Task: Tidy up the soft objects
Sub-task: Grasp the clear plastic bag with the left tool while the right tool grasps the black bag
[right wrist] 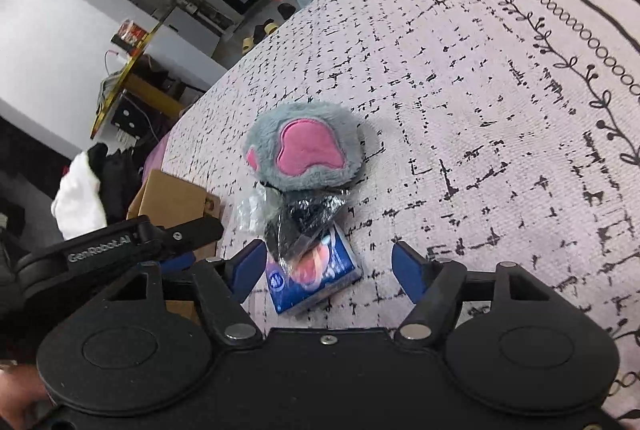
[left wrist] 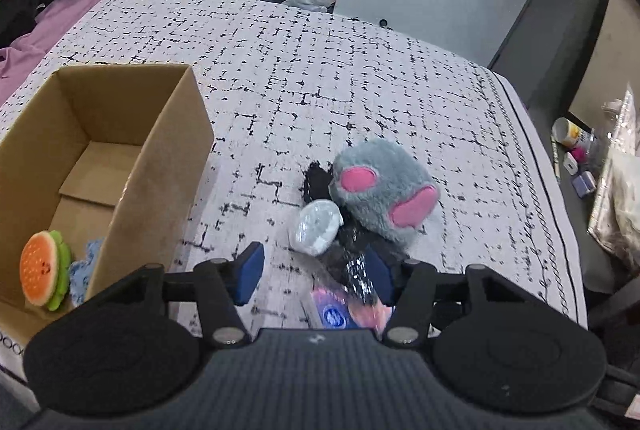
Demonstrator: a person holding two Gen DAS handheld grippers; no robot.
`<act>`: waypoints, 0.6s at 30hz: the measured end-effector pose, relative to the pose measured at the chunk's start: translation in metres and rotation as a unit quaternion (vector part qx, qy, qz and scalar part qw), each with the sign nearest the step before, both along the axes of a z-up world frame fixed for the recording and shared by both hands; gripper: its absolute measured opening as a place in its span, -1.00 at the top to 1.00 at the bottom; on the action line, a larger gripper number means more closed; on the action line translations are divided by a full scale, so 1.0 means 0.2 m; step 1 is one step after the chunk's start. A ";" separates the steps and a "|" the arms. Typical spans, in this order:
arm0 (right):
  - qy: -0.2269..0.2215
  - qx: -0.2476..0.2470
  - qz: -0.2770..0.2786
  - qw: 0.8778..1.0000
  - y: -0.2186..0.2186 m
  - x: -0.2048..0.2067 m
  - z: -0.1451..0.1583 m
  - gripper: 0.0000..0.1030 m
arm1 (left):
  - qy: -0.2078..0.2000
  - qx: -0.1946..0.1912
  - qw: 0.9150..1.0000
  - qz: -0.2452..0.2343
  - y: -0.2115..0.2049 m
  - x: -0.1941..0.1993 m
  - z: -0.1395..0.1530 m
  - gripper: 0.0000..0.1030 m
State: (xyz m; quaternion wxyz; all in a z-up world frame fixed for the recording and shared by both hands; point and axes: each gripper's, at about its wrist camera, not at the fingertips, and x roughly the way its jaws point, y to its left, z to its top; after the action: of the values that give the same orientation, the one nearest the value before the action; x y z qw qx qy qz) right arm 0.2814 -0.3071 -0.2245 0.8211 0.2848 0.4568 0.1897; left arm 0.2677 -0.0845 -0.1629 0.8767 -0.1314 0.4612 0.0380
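A grey plush paw with pink pads (left wrist: 384,196) (right wrist: 306,146) lies on the patterned bedspread. Against it lie a clear wrapped white bundle (left wrist: 316,228) (right wrist: 254,208), a black item in crinkly plastic (left wrist: 350,258) (right wrist: 304,226) and a blue and pink tissue pack (left wrist: 344,312) (right wrist: 314,276). My left gripper (left wrist: 314,276) is open, its fingers on either side of the black item and tissue pack. My right gripper (right wrist: 330,272) is open around the tissue pack. An open cardboard box (left wrist: 104,166) (right wrist: 172,202) holds a burger plush (left wrist: 44,272) and a blue cloth (left wrist: 86,266).
The bedspread (left wrist: 320,78) ends at the right, where a dark desk holds a cup (left wrist: 568,132) and small items. A purple sheet (left wrist: 36,30) lies left of the box. Slippers and bags sit on the floor beyond.
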 end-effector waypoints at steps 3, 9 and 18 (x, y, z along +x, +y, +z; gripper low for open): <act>0.013 0.015 -0.009 1.000 0.01 0.04 -0.03 -0.31 | 0.006 0.003 1.000 -0.004 -0.01 0.06 -0.04 -0.04; 0.042 0.038 -0.038 0.998 0.01 0.12 -0.10 -0.25 | 0.017 -0.004 1.000 -0.001 -0.01 0.16 -0.14 -0.02; 0.073 0.082 -0.069 0.992 0.05 0.20 -0.18 -0.13 | 0.030 -0.020 0.999 0.011 -0.01 0.22 -0.21 0.32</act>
State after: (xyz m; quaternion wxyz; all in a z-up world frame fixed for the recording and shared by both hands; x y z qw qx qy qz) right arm 0.3214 -0.2971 -0.2610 0.7704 0.3948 0.4781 0.1482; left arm 0.3123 -0.0856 -0.2053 0.8594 -0.1528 0.4861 0.0422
